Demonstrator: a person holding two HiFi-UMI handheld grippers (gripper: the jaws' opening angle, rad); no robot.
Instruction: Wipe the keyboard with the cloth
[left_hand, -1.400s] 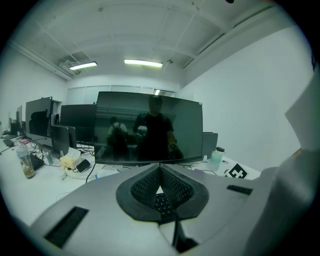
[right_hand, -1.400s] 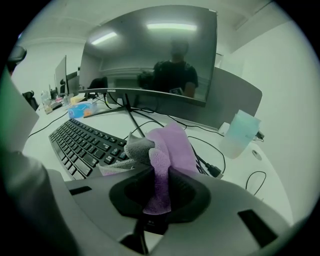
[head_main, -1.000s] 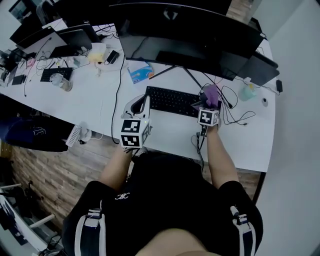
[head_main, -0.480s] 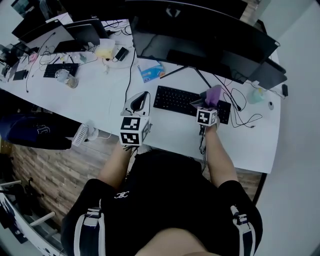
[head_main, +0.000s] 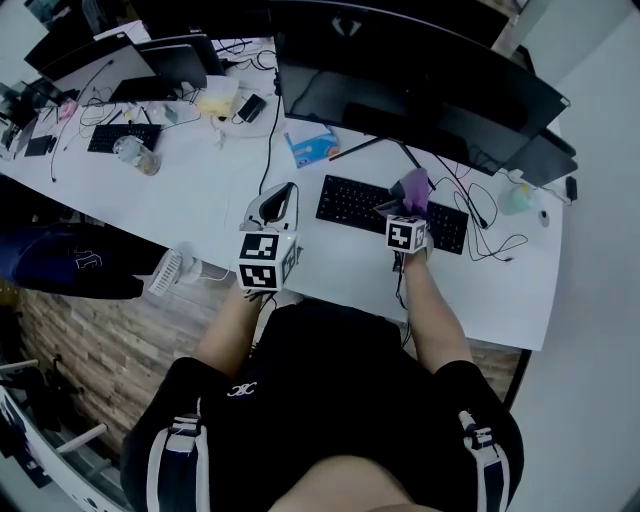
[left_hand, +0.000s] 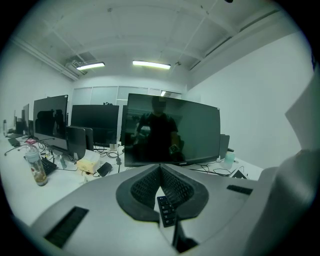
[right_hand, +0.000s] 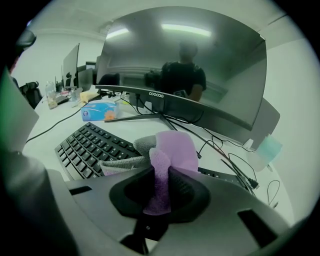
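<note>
My right gripper (right_hand: 159, 167) pinches the purple fleece cloth (right_hand: 176, 146) over the black keyboard (right_hand: 89, 148). My left gripper (left_hand: 160, 172) is closed on nothing. The cloth's loose folds may snag the black cables (right_hand: 216, 146) at the keyboard's far edge.

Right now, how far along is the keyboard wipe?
Done: the cloth is clamped in the right tool. In hand: it sits over the right half of the keyboard; contact unclear. Left: the wiping passes, no visible sign of any. Left tool shut, empty.
</note>
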